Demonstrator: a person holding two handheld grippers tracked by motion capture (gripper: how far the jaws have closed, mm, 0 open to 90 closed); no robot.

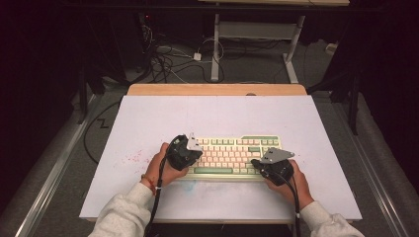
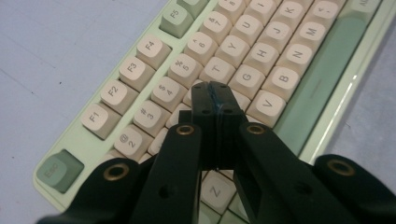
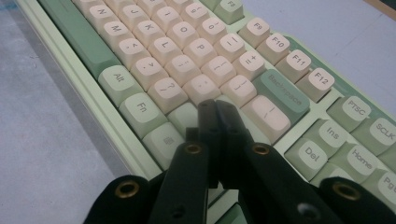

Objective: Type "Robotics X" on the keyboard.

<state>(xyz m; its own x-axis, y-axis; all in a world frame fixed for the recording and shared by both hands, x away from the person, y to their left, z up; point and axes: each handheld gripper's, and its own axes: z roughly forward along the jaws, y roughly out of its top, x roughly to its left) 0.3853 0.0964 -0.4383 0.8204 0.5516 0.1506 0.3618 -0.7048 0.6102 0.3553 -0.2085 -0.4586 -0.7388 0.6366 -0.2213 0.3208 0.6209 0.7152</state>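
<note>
A pale green keyboard (image 1: 232,150) with cream and green keys lies on the white table top. My left gripper (image 1: 193,154) is shut with nothing between its jaws, its tip over the keyboard's left part. In the left gripper view the closed tips (image 2: 215,88) sit above the keys (image 2: 217,70) around R and F. My right gripper (image 1: 257,163) is shut too, empty, over the keyboard's right end. In the right gripper view its tips (image 3: 215,105) hover by the keys below Backspace (image 3: 282,91). Whether either tip touches a key I cannot tell.
The white board (image 1: 148,123) covers a wooden table whose far edge (image 1: 217,89) shows. Faint pink specks (image 1: 134,158) mark the board left of the keyboard. Beyond the table stand a desk frame (image 1: 257,34) and floor cables (image 1: 163,59).
</note>
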